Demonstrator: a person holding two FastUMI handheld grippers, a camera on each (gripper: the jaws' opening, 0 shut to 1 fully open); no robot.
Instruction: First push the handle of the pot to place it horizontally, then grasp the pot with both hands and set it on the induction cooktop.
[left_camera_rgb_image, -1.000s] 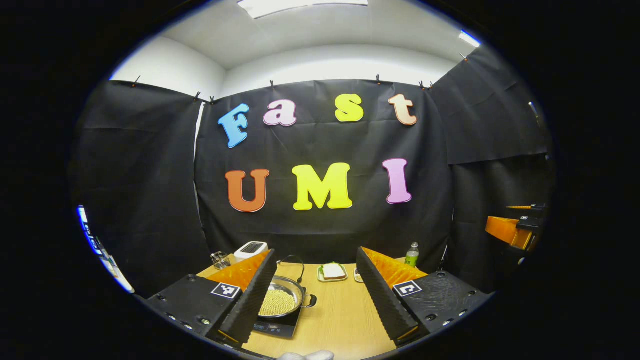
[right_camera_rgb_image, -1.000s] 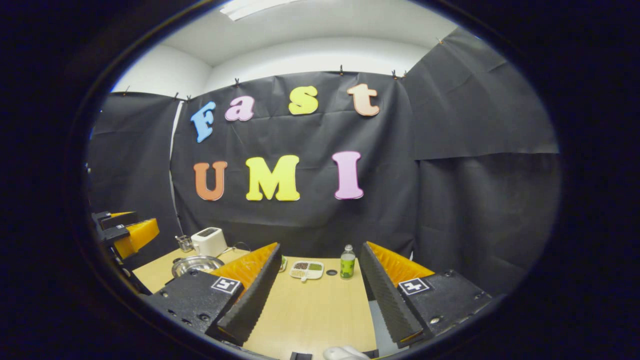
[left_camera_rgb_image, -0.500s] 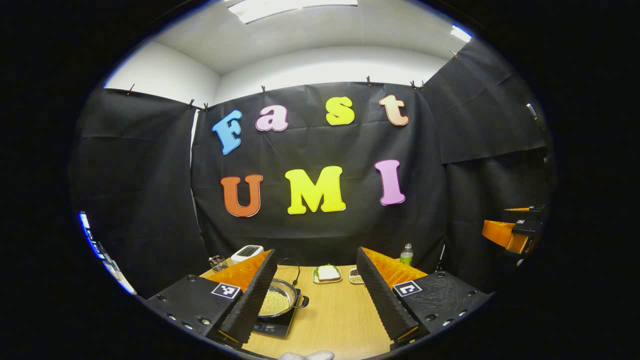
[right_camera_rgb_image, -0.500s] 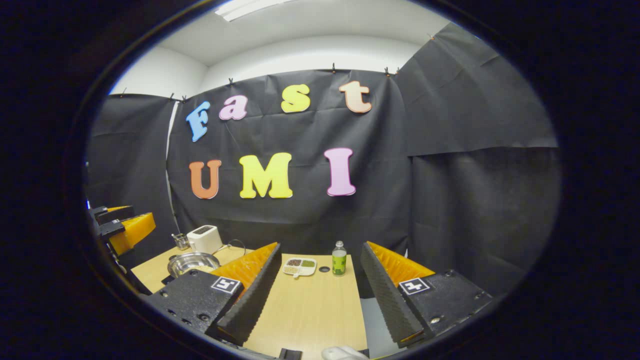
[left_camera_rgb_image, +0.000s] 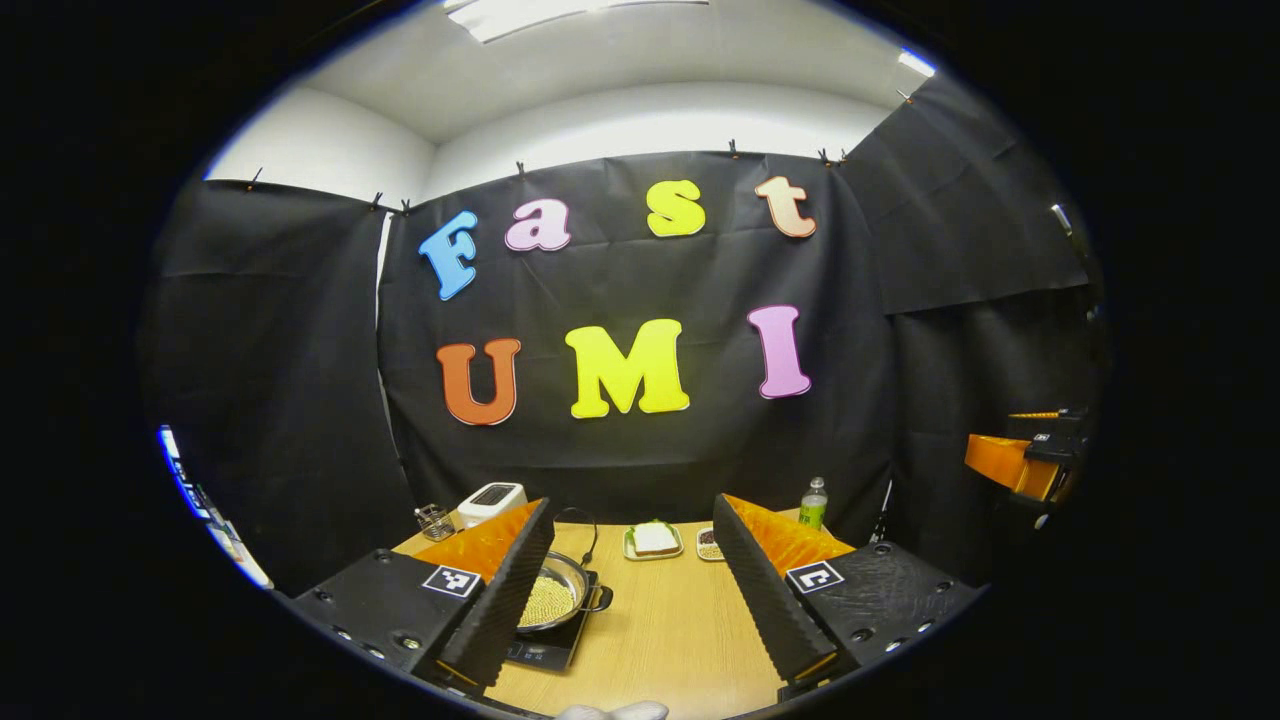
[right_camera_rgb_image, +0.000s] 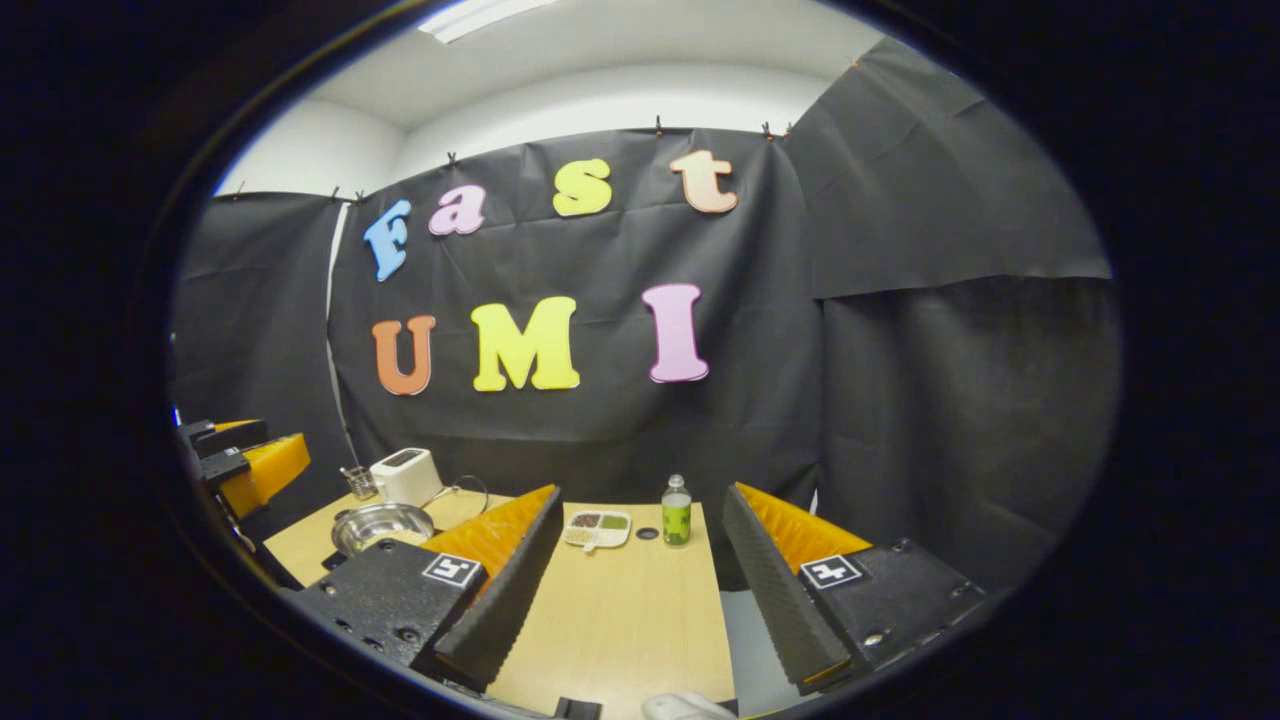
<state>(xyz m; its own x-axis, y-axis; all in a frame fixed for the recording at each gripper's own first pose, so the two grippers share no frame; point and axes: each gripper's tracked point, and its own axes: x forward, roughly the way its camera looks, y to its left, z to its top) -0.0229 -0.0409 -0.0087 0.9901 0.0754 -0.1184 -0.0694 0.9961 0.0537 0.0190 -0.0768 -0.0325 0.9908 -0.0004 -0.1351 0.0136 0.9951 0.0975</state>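
The pot (left_camera_rgb_image: 553, 600) sits on the induction cooktop (left_camera_rgb_image: 545, 648), smaller than a second ago as the left gripper (left_camera_rgb_image: 630, 580) and right gripper (right_camera_rgb_image: 636, 575) draw back, both wide open and empty. A left finger hides the pot's near side.

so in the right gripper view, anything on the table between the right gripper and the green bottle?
No. In the right gripper view the stretch from the right gripper to the green bottle is bare wooden table; a divided snack tray sits off to the bottle's left.
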